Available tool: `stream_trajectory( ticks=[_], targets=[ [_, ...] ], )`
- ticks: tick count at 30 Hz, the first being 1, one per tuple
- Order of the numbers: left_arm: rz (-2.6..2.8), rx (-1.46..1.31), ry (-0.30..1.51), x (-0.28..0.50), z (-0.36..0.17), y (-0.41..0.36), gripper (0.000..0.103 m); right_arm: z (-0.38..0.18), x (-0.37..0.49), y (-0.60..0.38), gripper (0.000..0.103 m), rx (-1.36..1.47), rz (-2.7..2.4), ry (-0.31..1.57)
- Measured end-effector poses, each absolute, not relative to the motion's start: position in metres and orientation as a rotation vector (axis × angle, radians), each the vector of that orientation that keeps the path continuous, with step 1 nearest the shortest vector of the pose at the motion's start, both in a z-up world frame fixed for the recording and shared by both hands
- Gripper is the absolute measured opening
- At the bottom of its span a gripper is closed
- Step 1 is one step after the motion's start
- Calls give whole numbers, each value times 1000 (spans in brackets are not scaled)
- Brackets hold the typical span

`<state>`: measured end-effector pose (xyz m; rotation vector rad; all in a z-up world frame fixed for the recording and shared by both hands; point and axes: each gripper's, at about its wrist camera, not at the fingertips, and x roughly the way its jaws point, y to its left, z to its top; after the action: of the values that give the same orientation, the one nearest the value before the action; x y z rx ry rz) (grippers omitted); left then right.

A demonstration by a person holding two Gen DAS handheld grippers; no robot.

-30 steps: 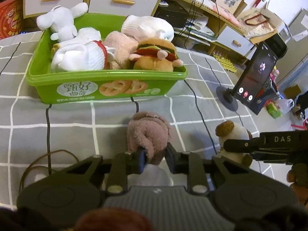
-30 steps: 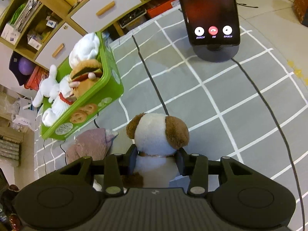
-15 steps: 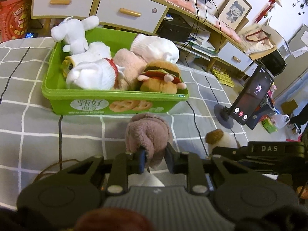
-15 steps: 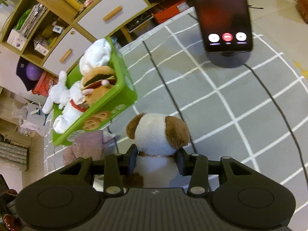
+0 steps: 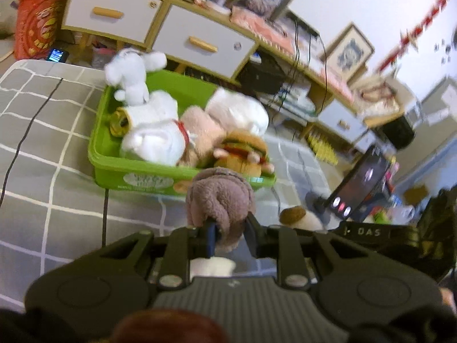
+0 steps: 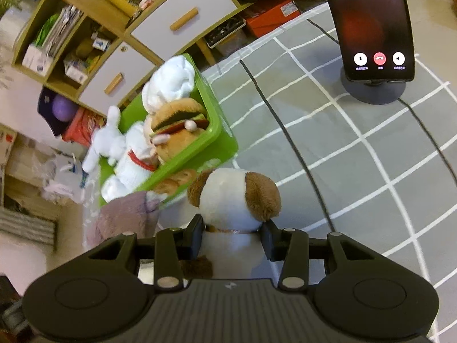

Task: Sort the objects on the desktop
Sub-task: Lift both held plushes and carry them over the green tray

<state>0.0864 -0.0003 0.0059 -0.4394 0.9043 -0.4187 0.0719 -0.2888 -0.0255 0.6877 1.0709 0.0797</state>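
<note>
Left tongs (image 5: 230, 235) pinch fuzzy mauve plush (image 5: 220, 197); right tongs (image 6: 232, 235) clamp round-headed plush dog (image 6: 235, 200).

Table cloth (image 6: 357, 154) is showing grey w/ a white grid. Bin (image 5: 114, 168) is glowing bright green, w/ a pale oval label & biscuit pics on its front. Inside: white plush (image 5: 155, 137) wearing a red collar, pinkish-beige plush (image 5: 200, 131), burger plush (image 6: 177, 120) layering tan, dark brown, green & red. Fuzzy plush (image 5: 220, 197) is looking dusty mauve. Dog plush (image 6: 234, 200) is showing white w/ brown ears & a thin pinkish collar. Both tools, left (image 5: 230, 230) & right (image 6: 232, 235), are looking matte black. Phone (image 6: 371, 23) screen is sitting dark, w/ white & red round buttons. Drawers (image 5: 114, 14) are showing pale grey fronts, wood-tone handles.
</note>
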Motion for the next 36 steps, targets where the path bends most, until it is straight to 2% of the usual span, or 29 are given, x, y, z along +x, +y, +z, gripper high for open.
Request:
stream_trajectory(
  ticks=[8,16,26,36],
  targets=[
    [-376,-569,817,103,22,23,20,4,93,-265,42,751,144,920],
    [-304,-592,795,141,28,40,20,4,120,-247,42,781,158,824],
    [-243,-574,777,186,24,44,20,-19,136,-228,43,830,230,741],
    [-254,-580,796,238,8,37,20,-48,145,-212,42,810,238,760]
  ],
)
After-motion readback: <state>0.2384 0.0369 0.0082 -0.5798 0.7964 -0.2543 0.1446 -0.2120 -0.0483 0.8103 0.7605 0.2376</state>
